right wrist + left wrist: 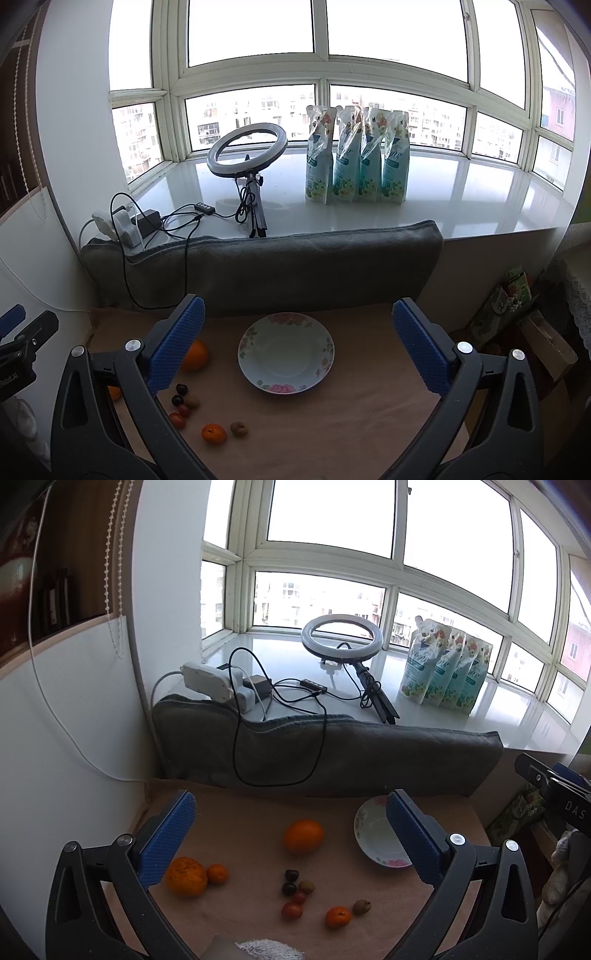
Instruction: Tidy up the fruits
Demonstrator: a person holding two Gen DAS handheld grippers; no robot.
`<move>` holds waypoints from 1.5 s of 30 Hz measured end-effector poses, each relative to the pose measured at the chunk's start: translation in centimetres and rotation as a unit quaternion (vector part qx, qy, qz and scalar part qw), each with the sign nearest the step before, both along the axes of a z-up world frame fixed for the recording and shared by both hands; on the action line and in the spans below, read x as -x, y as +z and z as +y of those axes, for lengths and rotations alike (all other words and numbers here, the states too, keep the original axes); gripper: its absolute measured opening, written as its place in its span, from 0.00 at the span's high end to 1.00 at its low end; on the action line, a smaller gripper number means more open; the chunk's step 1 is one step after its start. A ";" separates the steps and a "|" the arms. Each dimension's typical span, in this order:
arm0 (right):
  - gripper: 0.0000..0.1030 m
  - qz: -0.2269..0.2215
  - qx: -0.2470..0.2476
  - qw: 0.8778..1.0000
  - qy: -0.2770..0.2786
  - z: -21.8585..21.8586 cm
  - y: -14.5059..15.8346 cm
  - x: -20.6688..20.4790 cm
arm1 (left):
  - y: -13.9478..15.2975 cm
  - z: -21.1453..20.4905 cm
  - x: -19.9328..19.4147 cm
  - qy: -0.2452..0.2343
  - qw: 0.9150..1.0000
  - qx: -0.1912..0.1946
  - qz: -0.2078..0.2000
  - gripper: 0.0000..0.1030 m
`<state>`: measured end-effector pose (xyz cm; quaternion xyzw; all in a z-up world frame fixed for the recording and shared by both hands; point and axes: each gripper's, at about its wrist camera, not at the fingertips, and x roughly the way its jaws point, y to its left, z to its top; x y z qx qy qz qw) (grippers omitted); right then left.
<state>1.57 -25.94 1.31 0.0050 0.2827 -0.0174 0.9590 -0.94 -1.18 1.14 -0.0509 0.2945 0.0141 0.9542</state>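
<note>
Fruits lie on a tan cloth-covered table (240,819). A large orange (303,836) sits mid-table, also seen in the right wrist view (195,355). A bumpy orange (185,876) and a small mandarin (217,873) lie at left. Dark cherries (290,876), small tomatoes (291,910), another mandarin (337,917) and a brown longan (361,907) lie near the front. An empty floral plate (286,352) stands to the right, partly hidden in the left wrist view (369,834). My left gripper (291,834) is open above the fruits. My right gripper (295,343) is open above the plate.
A grey cushion (332,753) runs along the table's back edge. Behind it, the windowsill holds a ring light (340,638), a power strip with cables (210,681) and several detergent pouches (443,672). A wall bounds the left side. Bags (509,306) stand at right.
</note>
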 end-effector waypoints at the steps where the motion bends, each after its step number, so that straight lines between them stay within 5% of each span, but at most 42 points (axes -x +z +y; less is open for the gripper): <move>1: 0.00 0.000 -0.001 1.000 0.000 0.1 0.0 0.1 | 0.0 0.0 0.0 0.000 1.000 -0.001 0.000 0.01; 29: 0.00 0.003 -0.003 1.000 0.000 0.0 -0.2 0.1 | -0.5 0.1 0.2 -0.001 1.000 0.003 0.008 0.01; 45: 0.00 0.082 -0.028 0.996 0.035 -0.1 -6.0 -2.9 | -5.7 1.7 -1.6 0.003 0.996 0.011 0.091 0.01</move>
